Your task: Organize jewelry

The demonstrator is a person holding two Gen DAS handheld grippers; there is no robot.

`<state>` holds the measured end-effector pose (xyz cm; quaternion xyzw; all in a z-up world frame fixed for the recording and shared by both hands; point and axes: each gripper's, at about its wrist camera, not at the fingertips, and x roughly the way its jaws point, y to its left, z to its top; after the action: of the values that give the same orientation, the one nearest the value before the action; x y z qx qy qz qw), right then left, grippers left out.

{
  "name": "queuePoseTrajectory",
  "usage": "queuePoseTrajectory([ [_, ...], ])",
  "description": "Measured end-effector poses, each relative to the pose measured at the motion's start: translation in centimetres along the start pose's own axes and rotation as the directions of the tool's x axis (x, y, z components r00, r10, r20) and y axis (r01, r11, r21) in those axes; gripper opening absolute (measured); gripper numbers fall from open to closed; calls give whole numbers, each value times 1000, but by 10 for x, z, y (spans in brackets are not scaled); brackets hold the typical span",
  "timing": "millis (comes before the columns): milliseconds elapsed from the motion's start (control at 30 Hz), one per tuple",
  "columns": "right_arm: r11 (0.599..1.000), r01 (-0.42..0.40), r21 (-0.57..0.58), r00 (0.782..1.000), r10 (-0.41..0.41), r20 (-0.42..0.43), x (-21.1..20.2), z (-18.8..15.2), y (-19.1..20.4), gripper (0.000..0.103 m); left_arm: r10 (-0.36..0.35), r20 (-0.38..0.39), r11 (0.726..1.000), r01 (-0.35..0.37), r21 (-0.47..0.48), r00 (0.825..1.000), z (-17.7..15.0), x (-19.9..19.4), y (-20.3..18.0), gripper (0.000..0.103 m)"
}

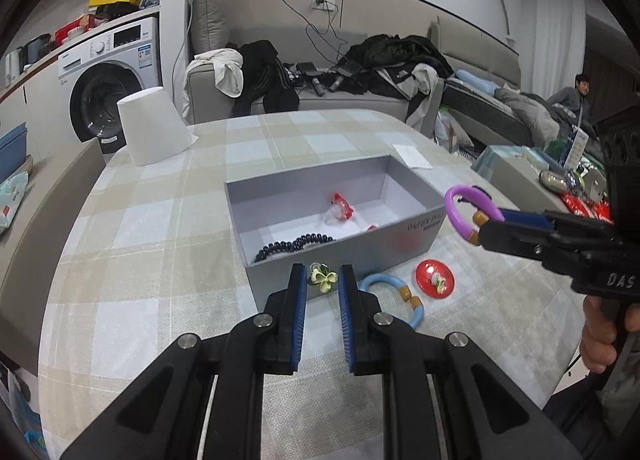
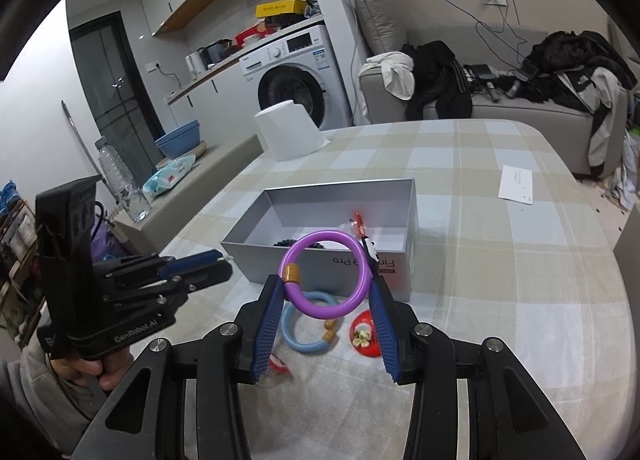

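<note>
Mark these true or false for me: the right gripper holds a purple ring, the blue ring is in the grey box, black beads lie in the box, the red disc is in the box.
1. The right gripper holds a purple ring. True.
2. The blue ring is in the grey box. False: it lies on the tablecloth in front of the box.
3. Black beads lie in the box. True.
4. The red disc is in the box. False: it lies outside, beside the blue ring.
</note>
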<state>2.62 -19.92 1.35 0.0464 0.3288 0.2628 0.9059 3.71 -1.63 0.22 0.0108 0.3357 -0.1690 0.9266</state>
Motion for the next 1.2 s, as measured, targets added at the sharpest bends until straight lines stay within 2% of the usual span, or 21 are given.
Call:
queuePoseTrajectory([
  [333,997,18,71,999,-20,30,8,14,-4,43,33,43,998,-31,-51,999,17,2,9,12],
  [600,992,17,124,999,-21,29,27,29,-10,43,63,52,994,-58,-93,997,35,22,12,12],
  [867,990,49,134,999,-48,-12,53,32,-12,43,81,10,990,-80,-115,997,33,34,19,12],
  [1200,990,85,115,996,-84,-21,59,31,-11,43,93,-20,988,-95,-121,995,30,36,17,12],
])
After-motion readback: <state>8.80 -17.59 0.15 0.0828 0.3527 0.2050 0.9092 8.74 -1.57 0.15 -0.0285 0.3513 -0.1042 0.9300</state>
